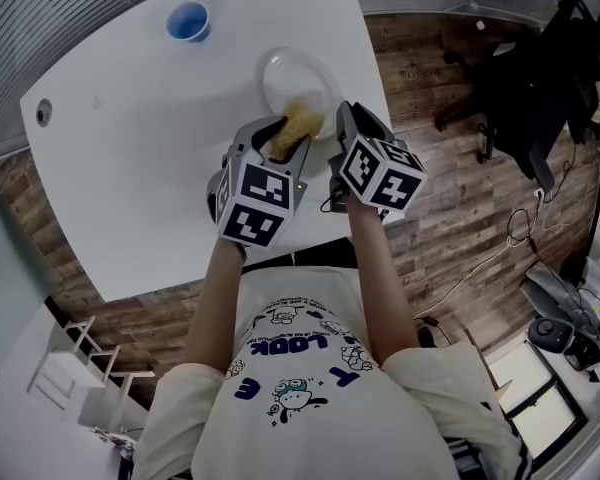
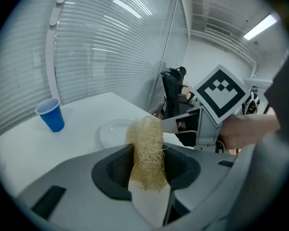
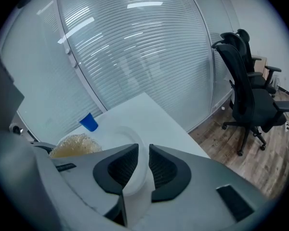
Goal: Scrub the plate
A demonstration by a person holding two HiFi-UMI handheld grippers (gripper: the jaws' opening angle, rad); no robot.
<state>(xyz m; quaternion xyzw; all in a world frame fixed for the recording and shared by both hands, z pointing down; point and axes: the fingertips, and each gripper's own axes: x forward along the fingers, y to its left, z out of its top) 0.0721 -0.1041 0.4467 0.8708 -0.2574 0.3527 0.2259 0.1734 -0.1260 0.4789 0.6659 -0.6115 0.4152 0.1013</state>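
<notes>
The surface [image 1: 150, 148] is plain white, and so is the plate [image 1: 285, 73]. The cup [image 1: 188, 21] is bright blue. The scrubber [image 2: 144, 129] is a straw-yellow mesh. The left tool [image 2: 148, 150] and right tool [image 3: 143, 160] are grey with ribbed black pads, and their cubes carry black-and-white square markers. The floor [image 1: 450, 218] is brown wood grain.

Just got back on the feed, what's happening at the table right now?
A person works over the white table with a gripper in each hand. The left gripper is clamped on a yellowish fibrous scrubbing pad, held at the round white plate near the table's edge. The right gripper pinches the plate's rim, apparently steadying it. A blue plastic cup stands apart, farther back. Whether the pad touches the plate is unclear.
</notes>
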